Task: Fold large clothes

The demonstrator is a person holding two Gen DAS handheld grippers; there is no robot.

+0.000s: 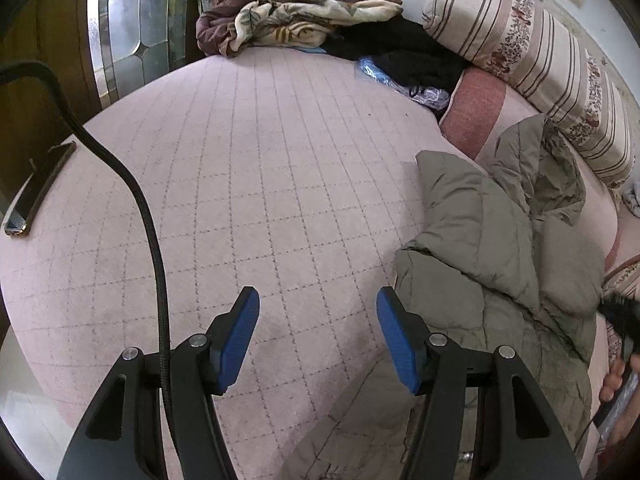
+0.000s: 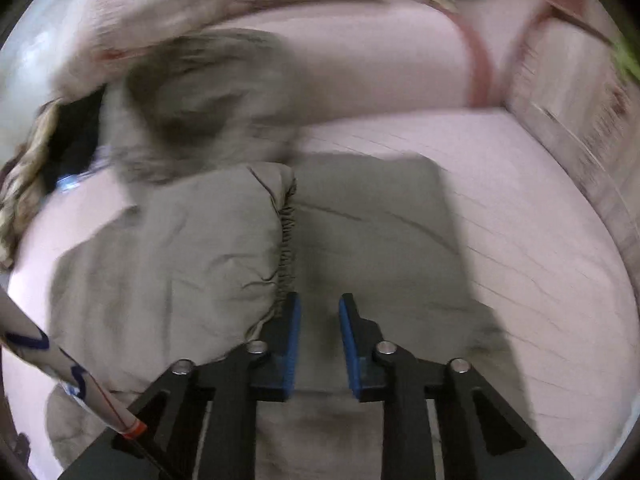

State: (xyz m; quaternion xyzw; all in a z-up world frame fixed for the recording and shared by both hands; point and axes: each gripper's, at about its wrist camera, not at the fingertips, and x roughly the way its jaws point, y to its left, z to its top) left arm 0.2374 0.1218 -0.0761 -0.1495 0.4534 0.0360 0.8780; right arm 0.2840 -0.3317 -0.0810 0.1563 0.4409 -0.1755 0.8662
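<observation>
A grey-olive puffer jacket (image 1: 480, 240) lies crumpled on the right side of a pink quilted bed (image 1: 260, 180). My left gripper (image 1: 318, 300) is open and empty, hovering over bare bedding just left of the jacket's hem. In the right wrist view the jacket (image 2: 180, 248) fills the middle, with an elastic cuff (image 2: 286, 240) just ahead of my right gripper (image 2: 320, 304). The right gripper's jaws stand a little apart, over the jacket, with nothing between them. The far part of this view is motion-blurred.
A striped bolster pillow (image 1: 540, 52) lies along the back right. A heap of blankets and dark clothes (image 1: 312, 20) sits at the far edge. A phone (image 1: 36, 192) lies at the bed's left edge. A black cable (image 1: 132, 200) hangs across the left wrist view.
</observation>
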